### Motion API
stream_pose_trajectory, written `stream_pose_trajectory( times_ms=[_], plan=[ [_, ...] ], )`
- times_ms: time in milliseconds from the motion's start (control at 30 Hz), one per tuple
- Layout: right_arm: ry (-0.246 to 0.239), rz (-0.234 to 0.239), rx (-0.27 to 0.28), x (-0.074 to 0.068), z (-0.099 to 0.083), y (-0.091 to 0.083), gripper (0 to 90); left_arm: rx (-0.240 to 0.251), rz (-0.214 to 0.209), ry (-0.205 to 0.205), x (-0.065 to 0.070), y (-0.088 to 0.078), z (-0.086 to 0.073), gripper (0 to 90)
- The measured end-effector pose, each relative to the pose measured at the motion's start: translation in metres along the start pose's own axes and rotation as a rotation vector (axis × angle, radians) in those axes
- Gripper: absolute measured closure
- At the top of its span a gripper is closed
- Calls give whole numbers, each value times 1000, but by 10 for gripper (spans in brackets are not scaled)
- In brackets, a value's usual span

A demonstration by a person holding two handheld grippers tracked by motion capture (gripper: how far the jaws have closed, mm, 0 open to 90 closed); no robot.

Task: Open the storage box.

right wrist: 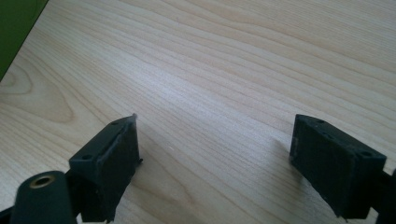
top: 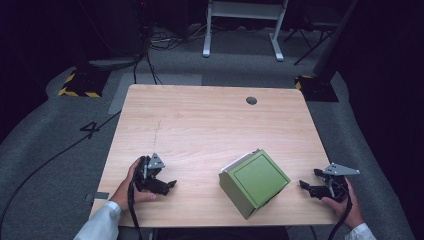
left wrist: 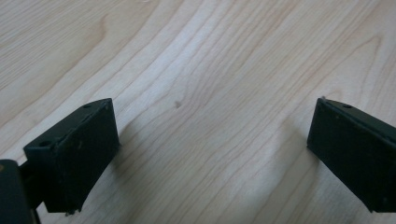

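Jaws black, blocky (parted), green box (top: 255,182), woodgrain table (top: 200,120)

In the right gripper view the green box (right wrist: 14,28) is cut off by the left edge, leaving just a corner. In the high view its underside and far faces are hidden, and both sleeves (top: 102,225) run off the bottom edge.

Wooden table (top: 200,125); green box (top: 255,182) thereon
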State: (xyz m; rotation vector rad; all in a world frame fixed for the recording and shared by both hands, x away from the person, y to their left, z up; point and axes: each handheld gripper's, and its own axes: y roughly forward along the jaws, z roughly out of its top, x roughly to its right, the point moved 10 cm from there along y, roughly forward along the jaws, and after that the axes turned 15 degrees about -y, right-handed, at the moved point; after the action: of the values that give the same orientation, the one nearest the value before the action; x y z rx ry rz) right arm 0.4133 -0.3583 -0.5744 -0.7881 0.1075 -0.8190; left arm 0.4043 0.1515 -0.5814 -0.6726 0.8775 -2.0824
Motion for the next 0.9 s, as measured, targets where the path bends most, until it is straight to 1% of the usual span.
stream_pose_trajectory(
  times_ms=[33,67,100,167,200,233,267,300,333,400,433,467,500,533,567,600,633,667,733,767,833,867,900],
  plan=[
    [0,0,0,0,0,0,157,-7,-7,11,2,1,2,24],
    [0,-1,0,0,0,0,157,-18,-19,26,5,2,3,87],
    [0,-1,0,0,0,0,157,-16,-32,33,9,2,6,87],
    [1,-1,-1,0,0,0,157,-18,-60,52,17,5,13,210],
    [0,0,0,0,0,0,156,-21,-71,55,20,6,16,204],
    [0,0,0,0,0,0,157,-14,-101,60,27,7,23,185],
    [0,0,0,0,0,0,156,-5,-117,61,32,7,28,205],
    [0,0,0,0,0,0,156,-5,-117,61,32,7,28,232],
    [0,-1,0,0,0,0,156,3,-135,65,36,8,33,232],
    [0,-1,-1,0,0,0,157,19,-161,93,47,7,43,241],
    [0,-1,0,0,0,0,156,26,-181,112,55,6,49,267],
    [0,-1,0,0,0,0,156,44,-205,128,64,6,58,277],
    [0,-1,0,0,0,0,156,44,-205,128,64,6,58,279],
    [0,-1,0,0,0,0,156,58,-211,126,68,6,65,279],
    [0,-1,0,0,0,0,156,63,-225,130,73,6,70,279],
    [1,-1,0,0,0,0,156,83,-238,157,83,7,81,292],
    [1,-1,0,0,0,0,156,83,-238,157,83,7,81,300],
    [1,-1,0,0,0,0,157,90,-262,167,90,8,87,300],
    [0,-1,0,0,0,0,156,105,-275,185,97,9,95,317],
    [1,-1,0,0,0,0,156,112,-278,189,100,10,101,330],
    [0,-1,0,0,0,0,156,124,-314,175,105,11,109,344],
    [1,-1,0,0,0,0,156,123,-319,175,107,13,112,346],
    [0,-1,0,0,0,0,156,127,-334,182,111,17,118,346]
  ],
)
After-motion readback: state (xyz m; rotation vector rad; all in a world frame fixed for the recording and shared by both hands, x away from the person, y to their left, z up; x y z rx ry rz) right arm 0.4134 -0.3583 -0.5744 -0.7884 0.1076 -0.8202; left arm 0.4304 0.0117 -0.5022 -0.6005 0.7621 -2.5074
